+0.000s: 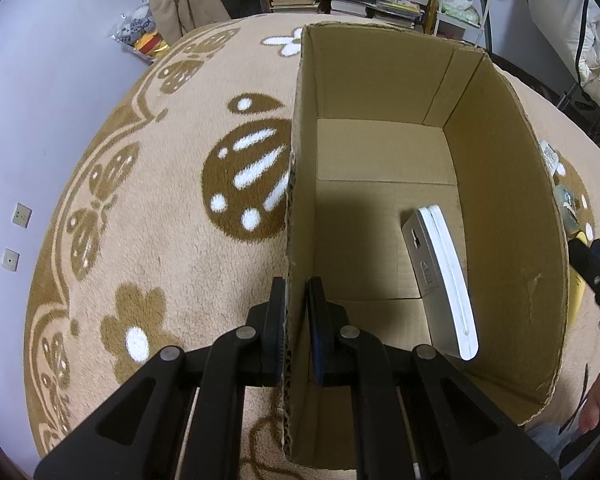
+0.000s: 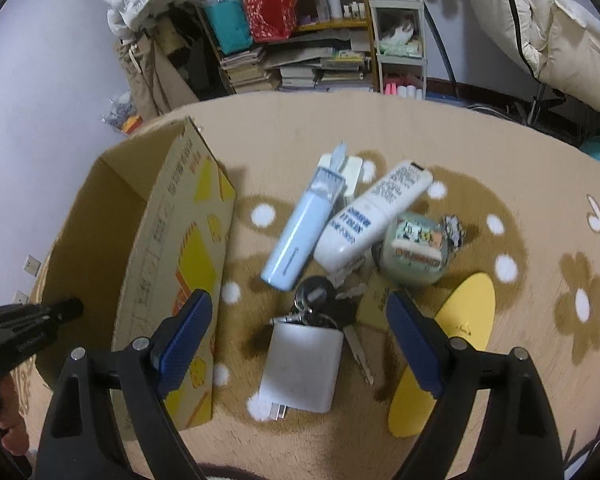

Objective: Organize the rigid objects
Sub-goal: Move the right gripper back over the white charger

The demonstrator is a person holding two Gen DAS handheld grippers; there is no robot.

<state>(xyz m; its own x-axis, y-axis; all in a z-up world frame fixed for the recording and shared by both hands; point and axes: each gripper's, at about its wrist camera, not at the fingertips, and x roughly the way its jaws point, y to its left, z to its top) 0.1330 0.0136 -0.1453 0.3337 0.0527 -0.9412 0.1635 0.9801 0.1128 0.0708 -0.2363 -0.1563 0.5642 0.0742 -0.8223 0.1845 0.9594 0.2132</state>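
Note:
My left gripper point(image 1: 296, 292) is shut on the left wall of an open cardboard box point(image 1: 500, 184), one finger outside and one inside. A flat white device point(image 1: 440, 276) leans inside the box against its right wall. In the right wrist view my right gripper point(image 2: 300, 312) is open above a pile on the carpet: a white plug adapter point(image 2: 300, 368), a bunch of keys point(image 2: 328, 308), a pale blue case point(image 2: 296, 232), a white remote point(image 2: 372, 216), a round printed tin point(image 2: 416, 252) and a yellow flat piece point(image 2: 448, 344). The box point(image 2: 180, 264) stands left of the pile.
A beige carpet with brown flower patterns point(image 1: 160, 216) covers the floor. Shelves of books and boxes point(image 2: 300, 48) and a white cart point(image 2: 400, 36) stand at the far edge. My left gripper shows at the left edge of the right wrist view point(image 2: 32, 320).

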